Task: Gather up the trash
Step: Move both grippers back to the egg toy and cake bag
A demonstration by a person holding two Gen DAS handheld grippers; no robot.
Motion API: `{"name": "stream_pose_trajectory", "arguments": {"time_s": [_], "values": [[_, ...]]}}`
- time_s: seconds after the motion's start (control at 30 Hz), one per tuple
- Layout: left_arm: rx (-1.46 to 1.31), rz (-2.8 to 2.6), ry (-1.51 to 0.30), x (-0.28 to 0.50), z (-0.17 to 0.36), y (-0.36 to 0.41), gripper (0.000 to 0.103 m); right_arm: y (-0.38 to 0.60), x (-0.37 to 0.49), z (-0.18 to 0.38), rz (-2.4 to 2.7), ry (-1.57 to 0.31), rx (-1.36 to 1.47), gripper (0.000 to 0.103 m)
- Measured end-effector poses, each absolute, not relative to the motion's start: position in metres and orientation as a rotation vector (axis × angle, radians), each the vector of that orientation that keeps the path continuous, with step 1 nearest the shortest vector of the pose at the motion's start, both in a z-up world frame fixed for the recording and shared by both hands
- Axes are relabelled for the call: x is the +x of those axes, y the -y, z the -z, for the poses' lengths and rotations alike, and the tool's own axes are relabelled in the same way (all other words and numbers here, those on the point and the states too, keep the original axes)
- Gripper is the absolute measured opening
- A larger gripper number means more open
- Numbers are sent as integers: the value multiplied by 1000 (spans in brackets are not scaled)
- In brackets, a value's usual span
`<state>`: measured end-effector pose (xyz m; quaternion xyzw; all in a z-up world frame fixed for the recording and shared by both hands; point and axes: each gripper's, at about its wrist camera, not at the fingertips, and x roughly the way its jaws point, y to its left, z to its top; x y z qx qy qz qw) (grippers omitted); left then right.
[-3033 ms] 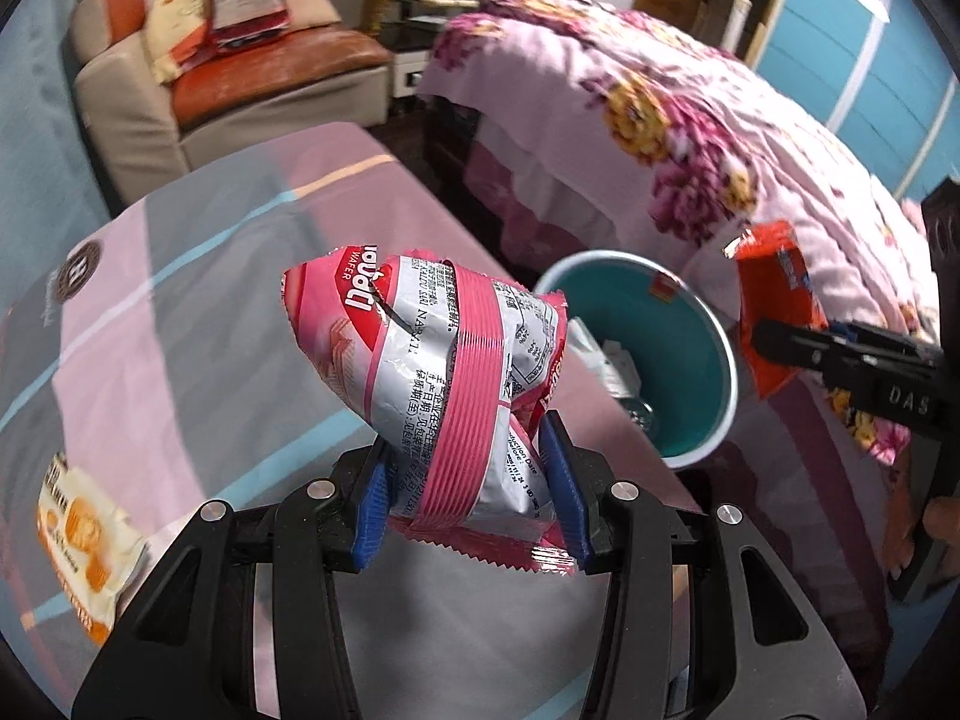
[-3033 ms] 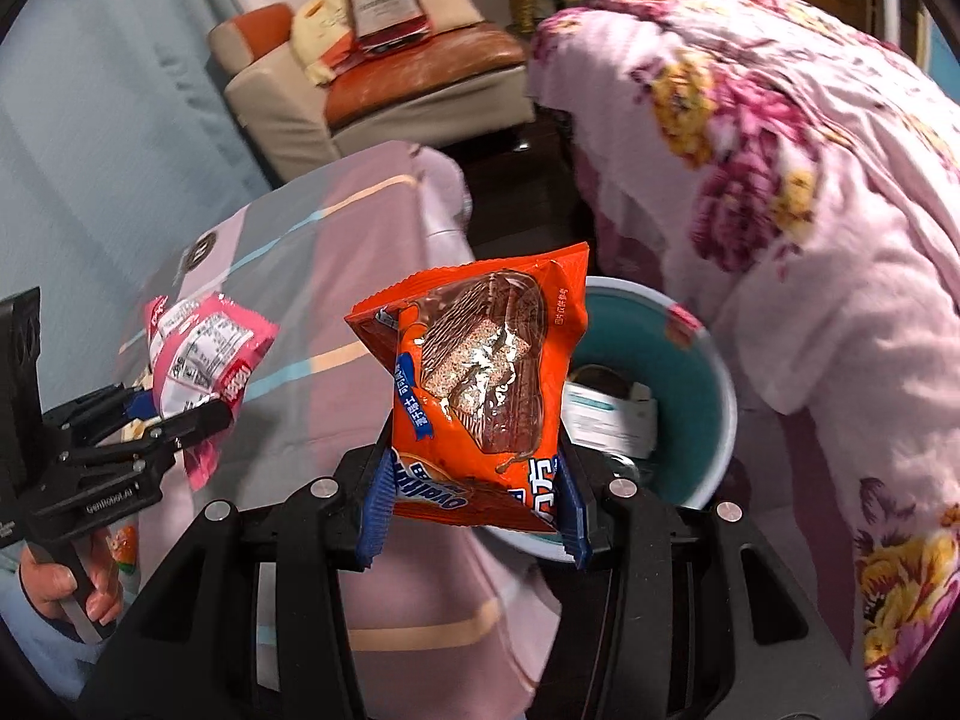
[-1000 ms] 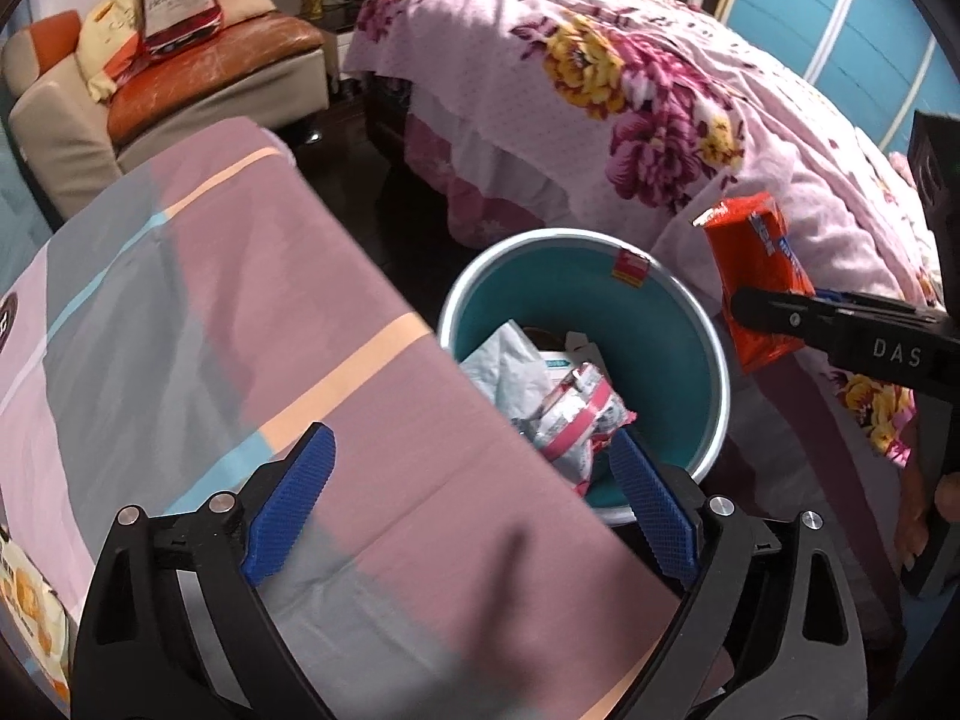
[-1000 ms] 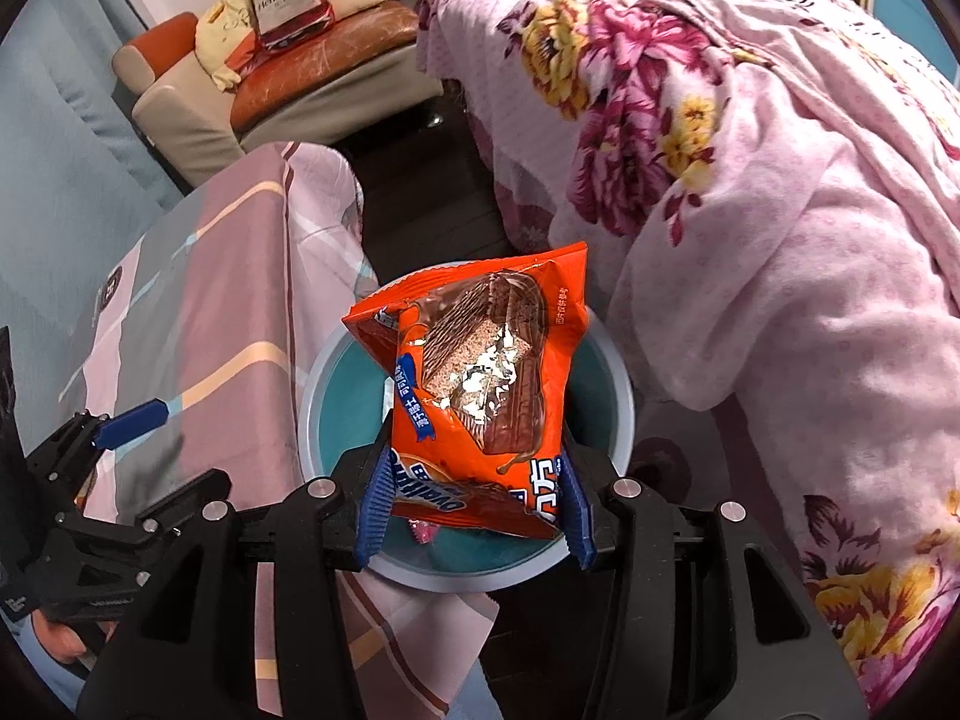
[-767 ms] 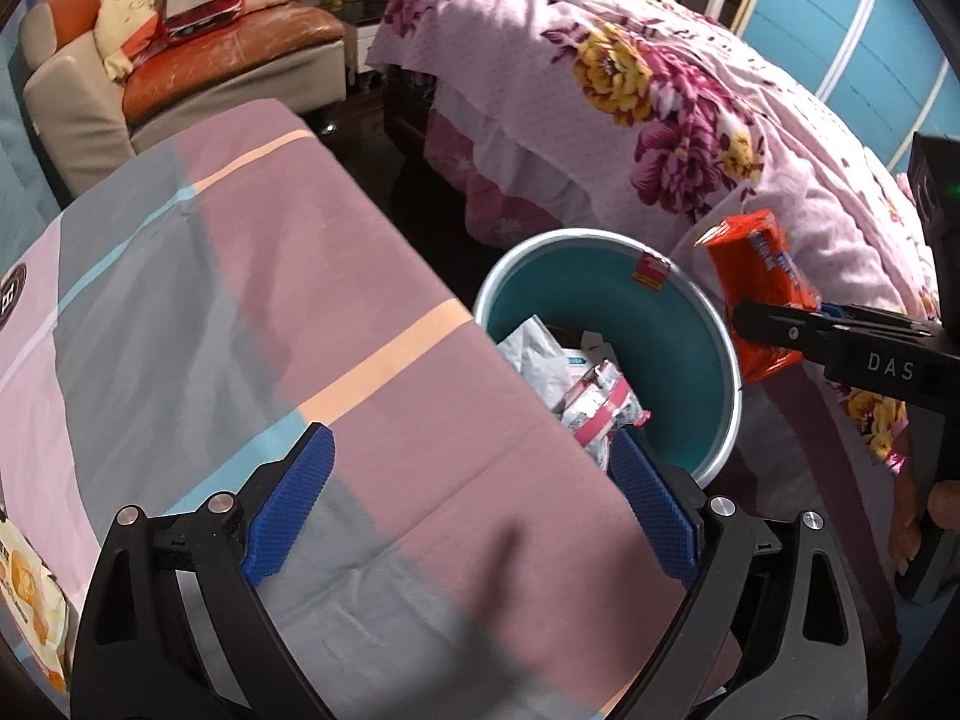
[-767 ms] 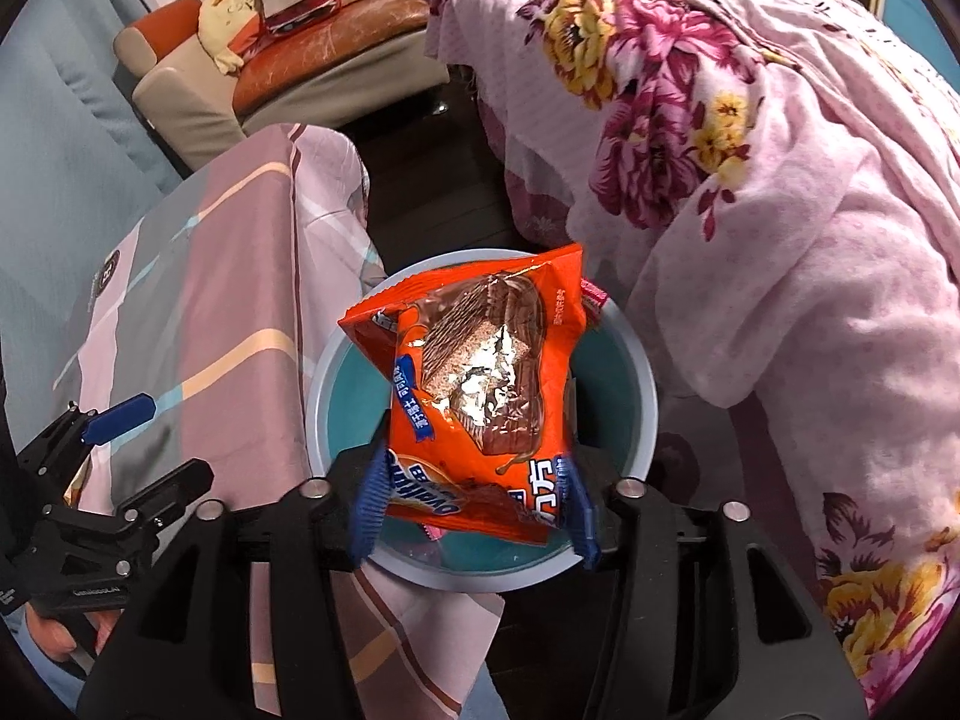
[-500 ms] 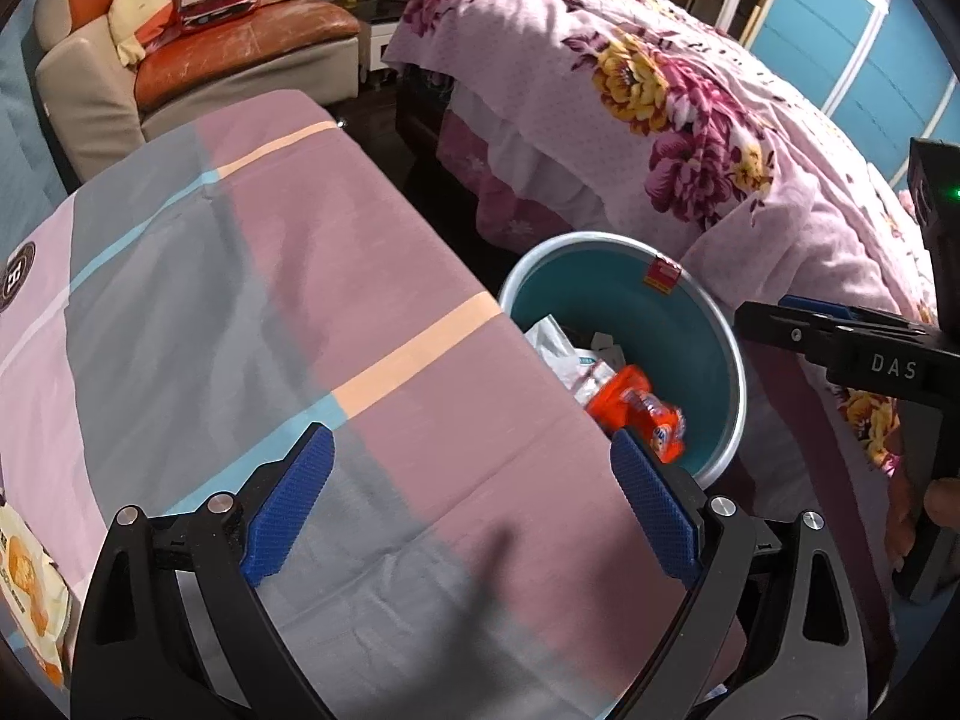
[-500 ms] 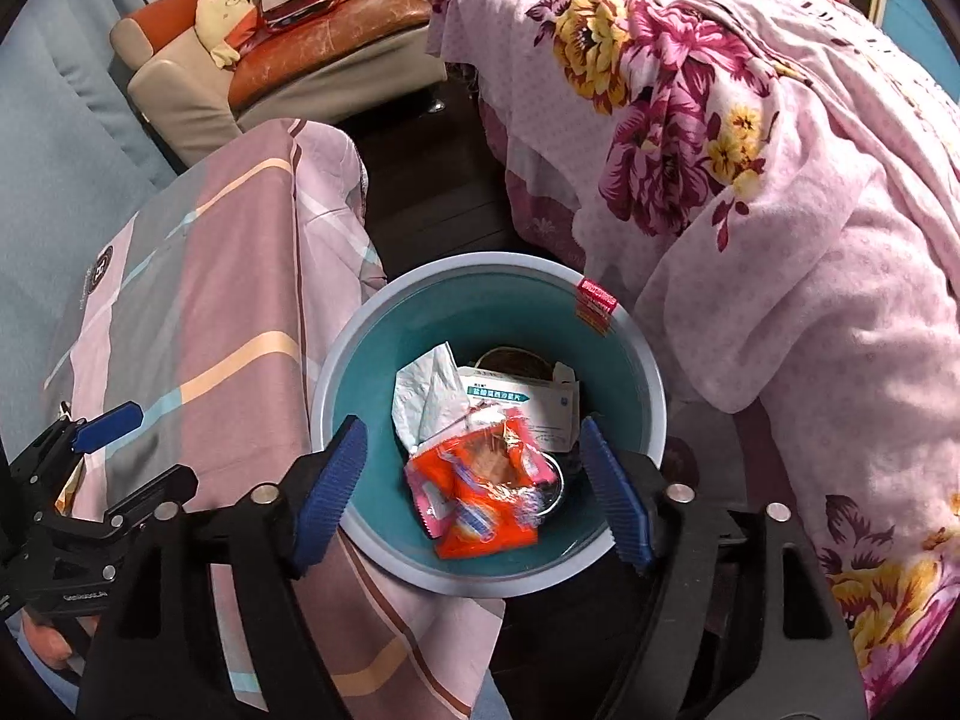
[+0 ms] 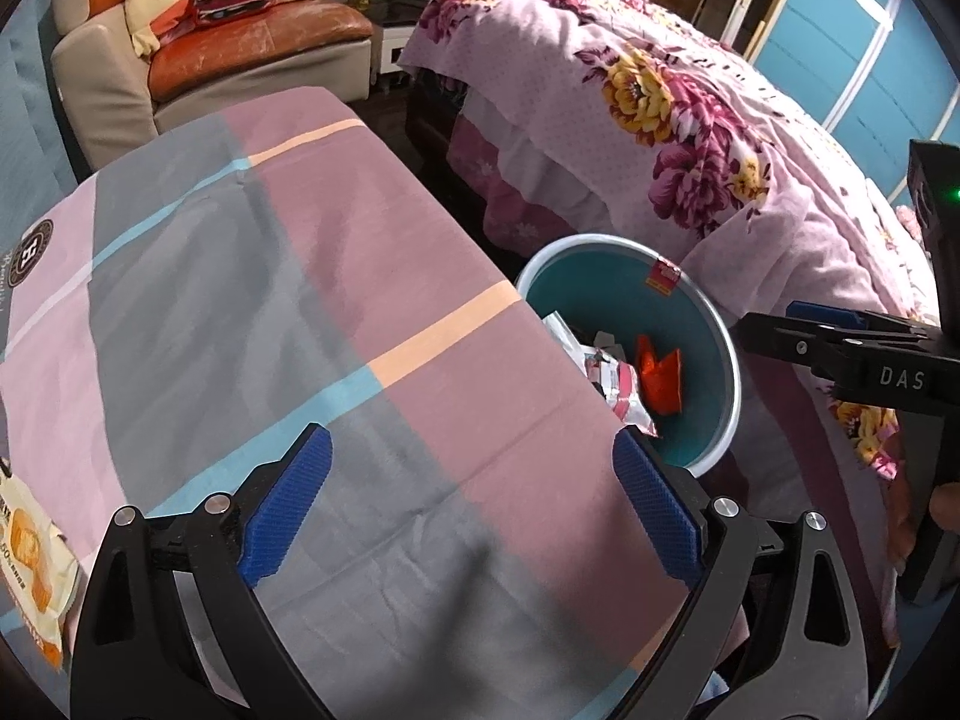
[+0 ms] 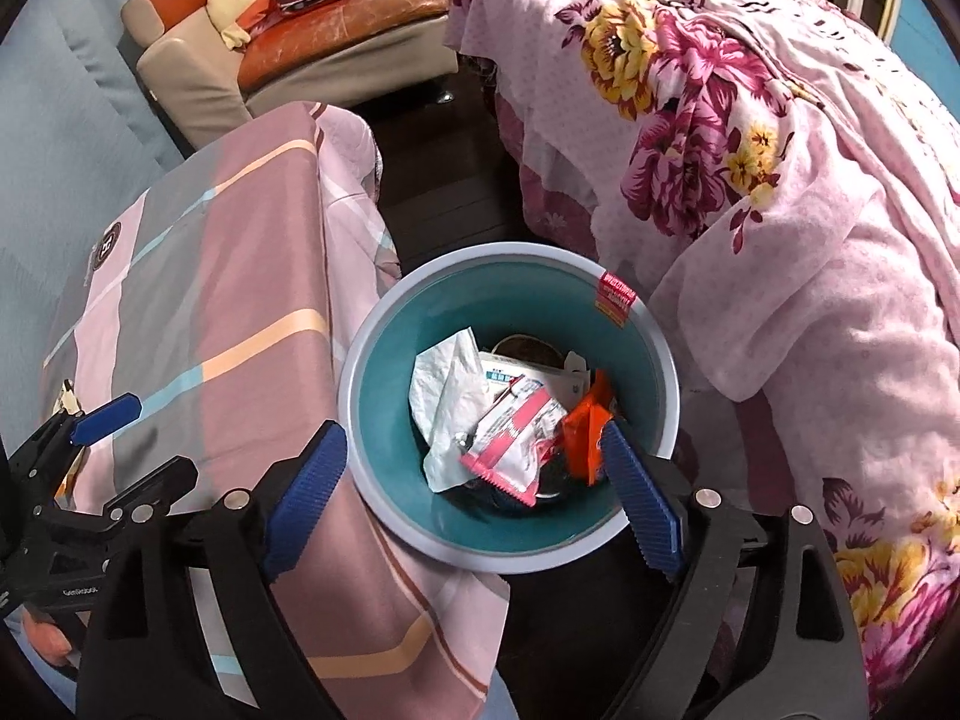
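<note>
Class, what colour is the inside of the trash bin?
Teal inside the trash bin, with a pale rim; the right wrist view shows it best.

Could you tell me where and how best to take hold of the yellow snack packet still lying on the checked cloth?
The yellow snack packet lies flat at the cloth's near-left edge, partly out of frame. I would probably bring the open left gripper down from above and pinch its right-hand edge, the only part that shows.

An orange wrapper [image 10: 585, 429] and a pink-and-silver wrapper [image 10: 510, 447] lie crumpled inside the teal bin [image 10: 384, 360].
</note>
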<state>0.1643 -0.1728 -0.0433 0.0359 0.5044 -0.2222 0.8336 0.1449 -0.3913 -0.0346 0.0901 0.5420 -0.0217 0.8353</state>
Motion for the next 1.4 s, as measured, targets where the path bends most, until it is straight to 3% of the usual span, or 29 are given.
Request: {"name": "stream_pose_trajectory", "arguments": {"time_s": [0.63, 1.17, 1.3, 1.37, 1.4], "values": [[25, 358, -1049, 73, 28, 52, 95, 282, 100, 18, -115, -1200, 45, 85], [7, 195, -1133, -8, 54, -83, 94, 141, 64, 37, -354, -1279, -122, 85], [4, 183, -1142, -14, 60, -99, 80, 117, 63, 39, -383, -1289, -151, 85], [-3, 180, -1155, -16, 64, -105, 68, 106, 62, 39, -398, -1291, -167, 85], [-6, 179, -1162, -17, 66, -108, 68, 99, 62, 40, -409, -1292, -179, 85]]}}
